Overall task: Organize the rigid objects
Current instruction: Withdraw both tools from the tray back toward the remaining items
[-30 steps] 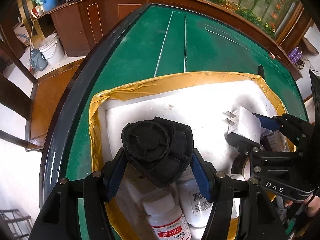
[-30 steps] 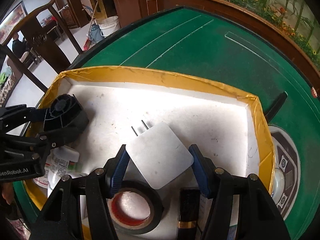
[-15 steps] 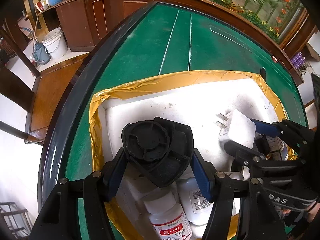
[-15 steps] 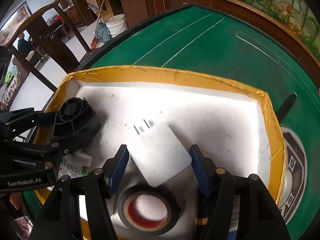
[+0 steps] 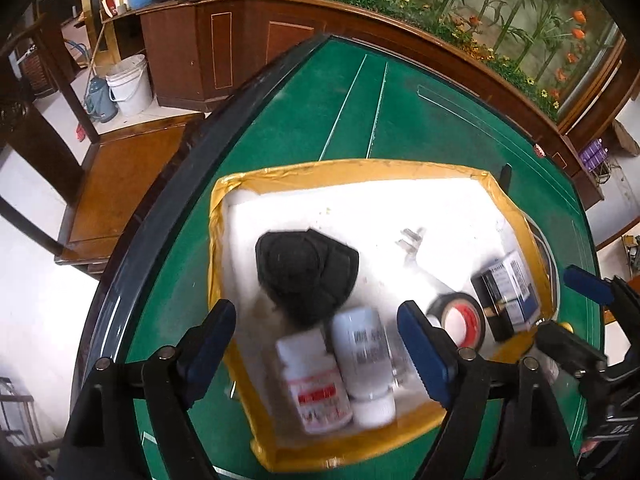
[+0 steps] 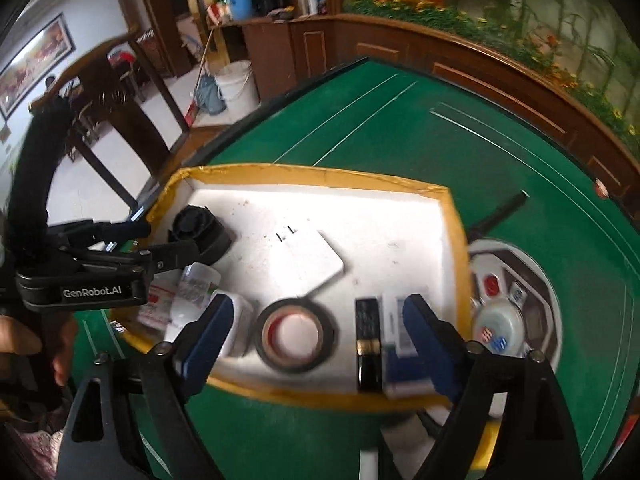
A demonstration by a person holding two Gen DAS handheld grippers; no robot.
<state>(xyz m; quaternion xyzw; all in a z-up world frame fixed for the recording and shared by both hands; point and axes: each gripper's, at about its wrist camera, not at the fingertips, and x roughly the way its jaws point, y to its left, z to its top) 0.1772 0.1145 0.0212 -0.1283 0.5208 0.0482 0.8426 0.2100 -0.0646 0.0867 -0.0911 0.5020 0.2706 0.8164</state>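
A white foam tray with a yellow taped rim [image 5: 304,172] [image 6: 320,171] lies on the green table. In it lie a black round part [image 5: 306,270] [image 6: 200,232], a white plug adapter [image 6: 310,262] [image 5: 430,258], a black tape roll [image 5: 458,318] [image 6: 294,334], two white bottles [image 5: 362,360] and small boxes [image 5: 506,292] [image 6: 394,332]. My left gripper [image 5: 316,344] is open and empty above the tray's near edge. My right gripper [image 6: 316,340] is open and empty above the tape roll.
A round panel with buttons [image 6: 508,304] is set in the table right of the tray. A black stick [image 6: 500,212] lies beyond it. A wooden chair [image 5: 116,184] stands left of the table edge. A wooden counter [image 5: 280,36] runs behind.
Both grippers have opened and pulled back and up. The black part and the white adapter were let go and now lie in the tray.
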